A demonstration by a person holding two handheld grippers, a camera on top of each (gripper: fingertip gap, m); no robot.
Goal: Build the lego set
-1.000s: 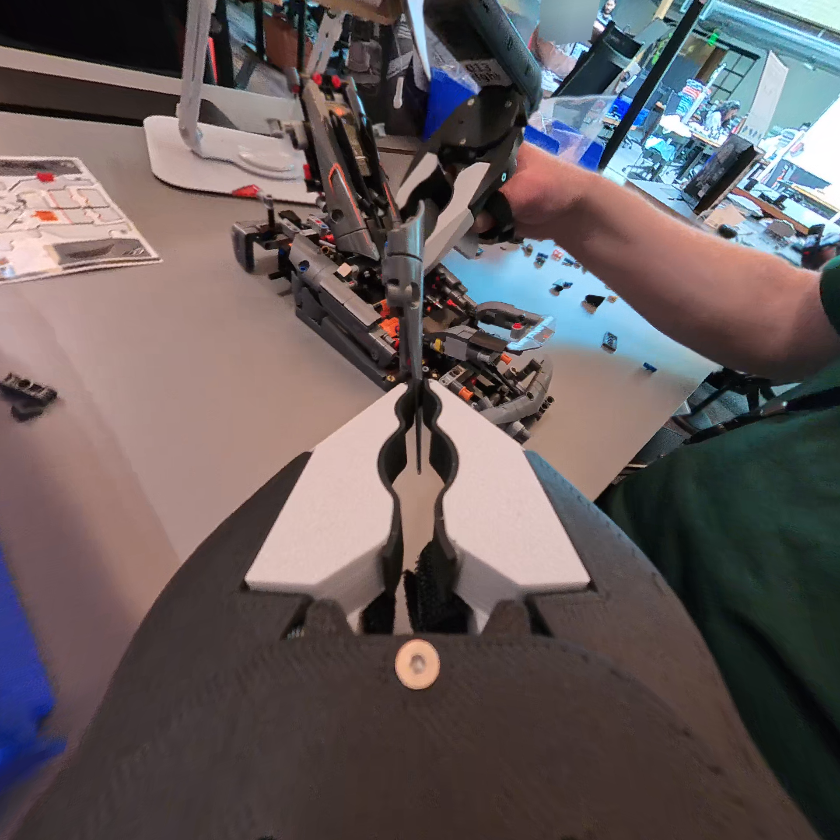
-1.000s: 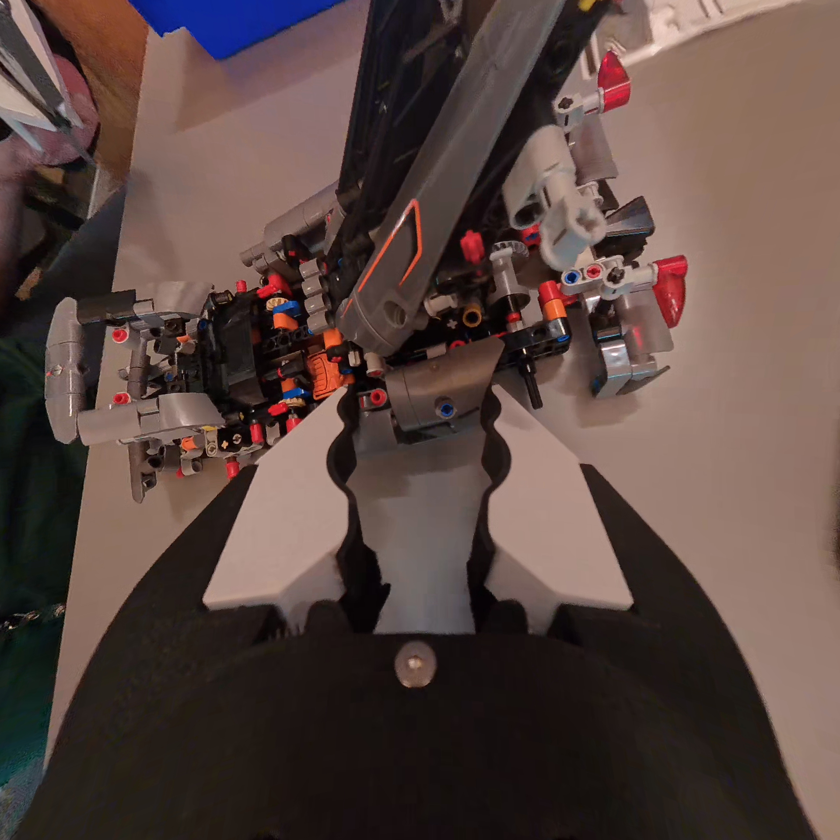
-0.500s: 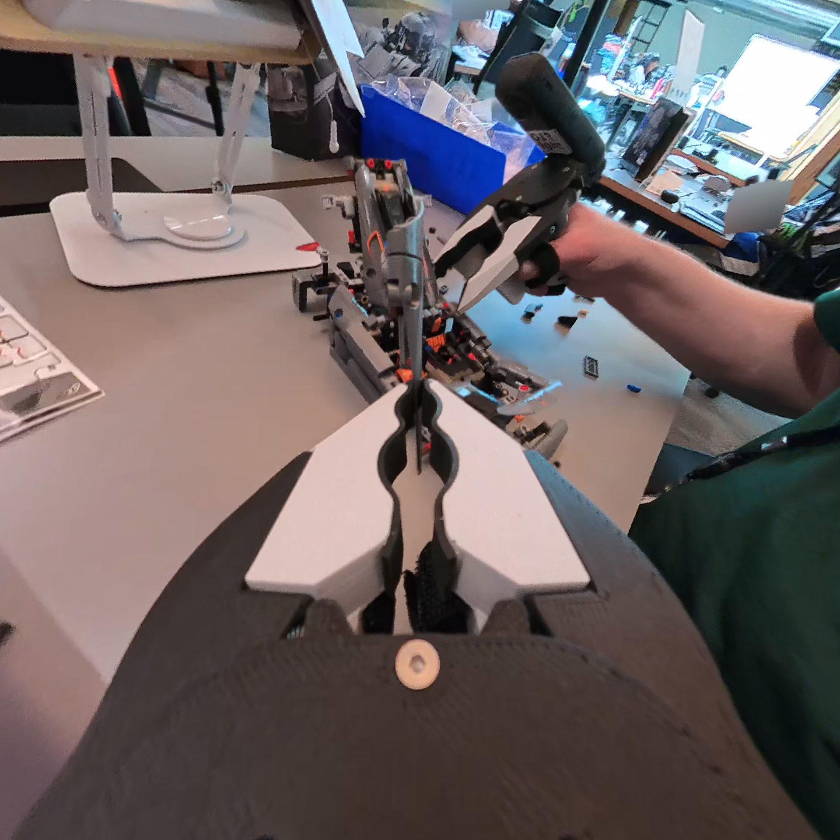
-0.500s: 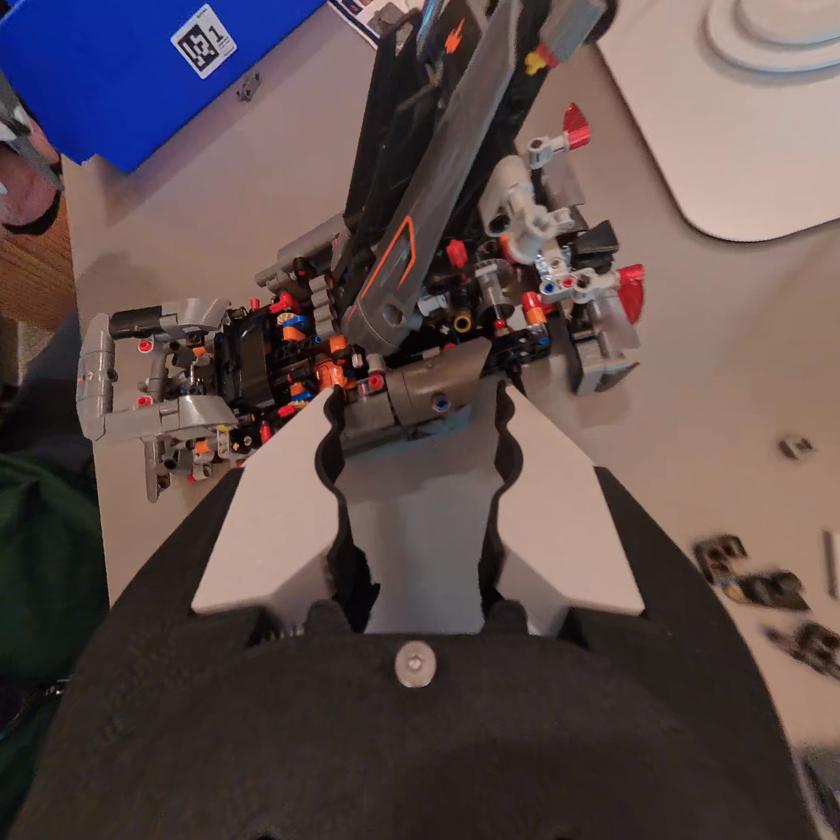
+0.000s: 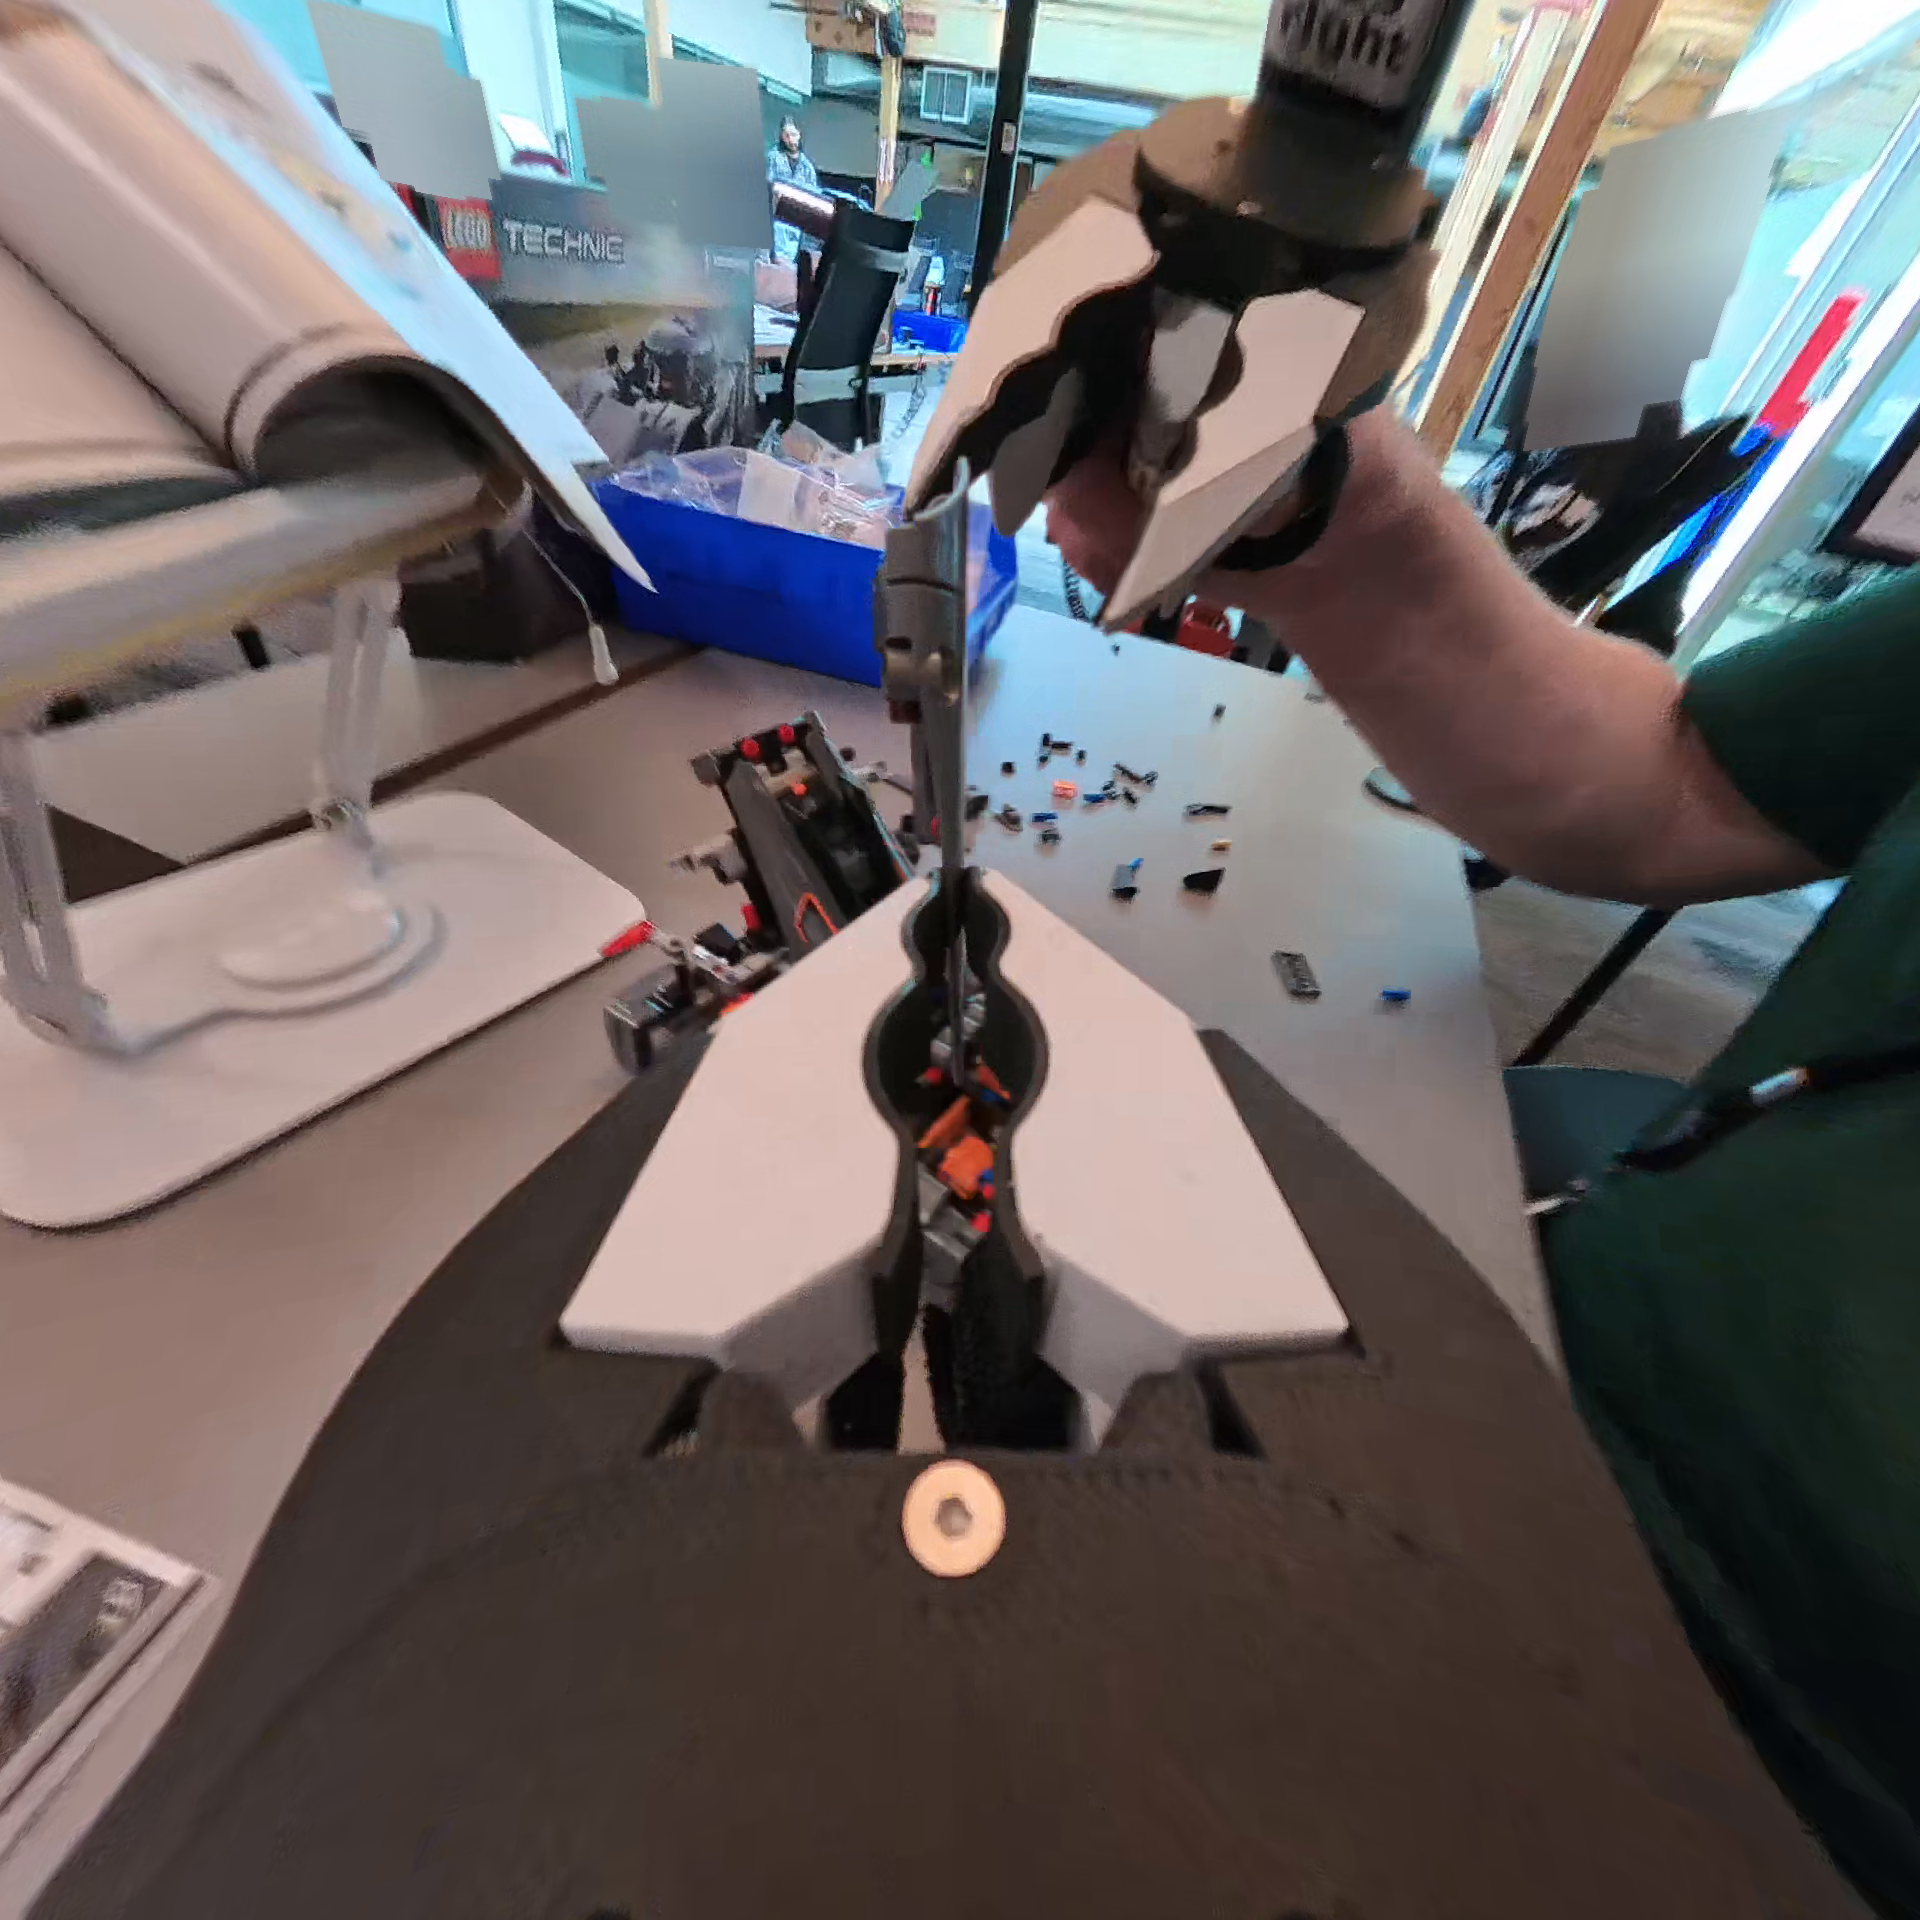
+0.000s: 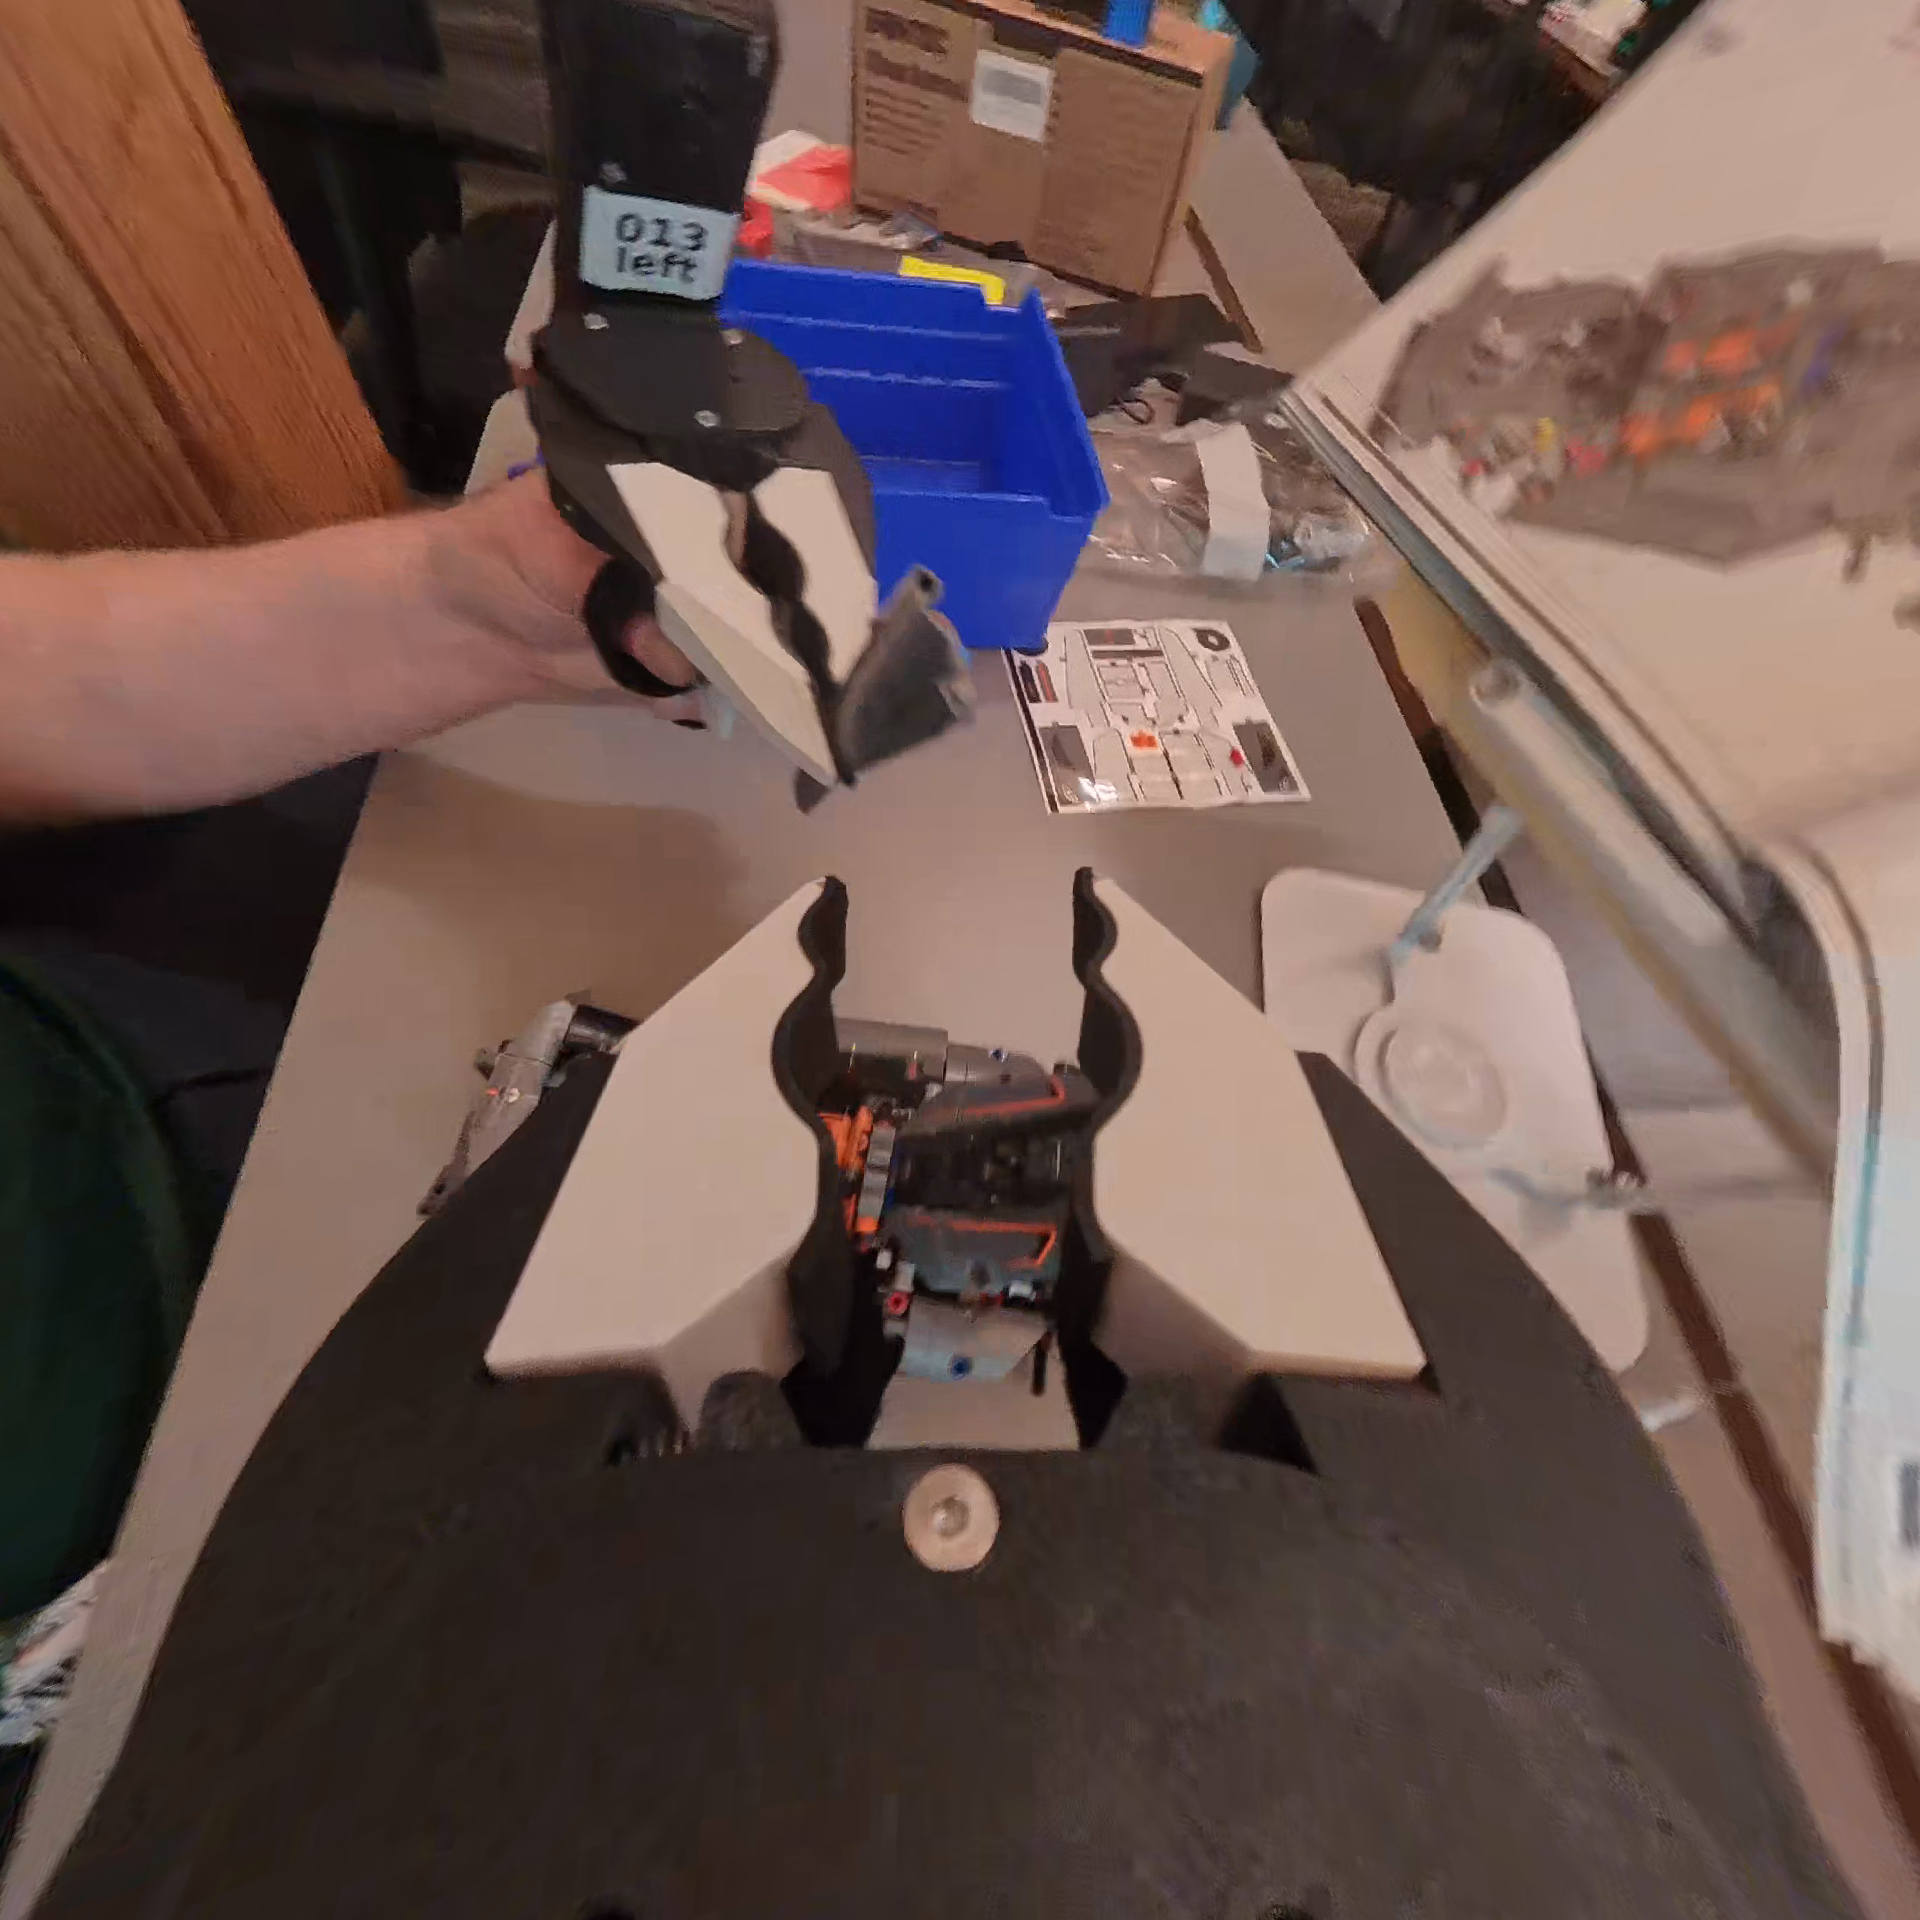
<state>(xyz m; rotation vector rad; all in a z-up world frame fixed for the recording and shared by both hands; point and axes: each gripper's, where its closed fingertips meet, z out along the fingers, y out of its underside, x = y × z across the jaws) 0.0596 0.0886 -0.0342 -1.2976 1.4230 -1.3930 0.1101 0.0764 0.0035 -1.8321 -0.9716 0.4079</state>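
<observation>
The grey panel piece is being held edge-on in the air above the table, pinched at its lower end between the closed fingers of the left gripper, while the part-built lego model is lying on the grey table below, dark with orange trim, seen through the right gripper's gap. The right gripper is hovering over the model with its fingers spread and nothing between them. To do this step well, the panel likely wants lining up with its pin holes on the model before any push, and the free right gripper is well placed to brace the chassis so it does not slide; pressing at an angle risks popping neighbouring parts. Around the model, small loose pieces are lying scattered, a sticker sheet is lying flat near a blue bin, and an instruction book is sitting propped on a white stand. Beyond, the room is looking like a busy workshop with boxes and desks.
</observation>
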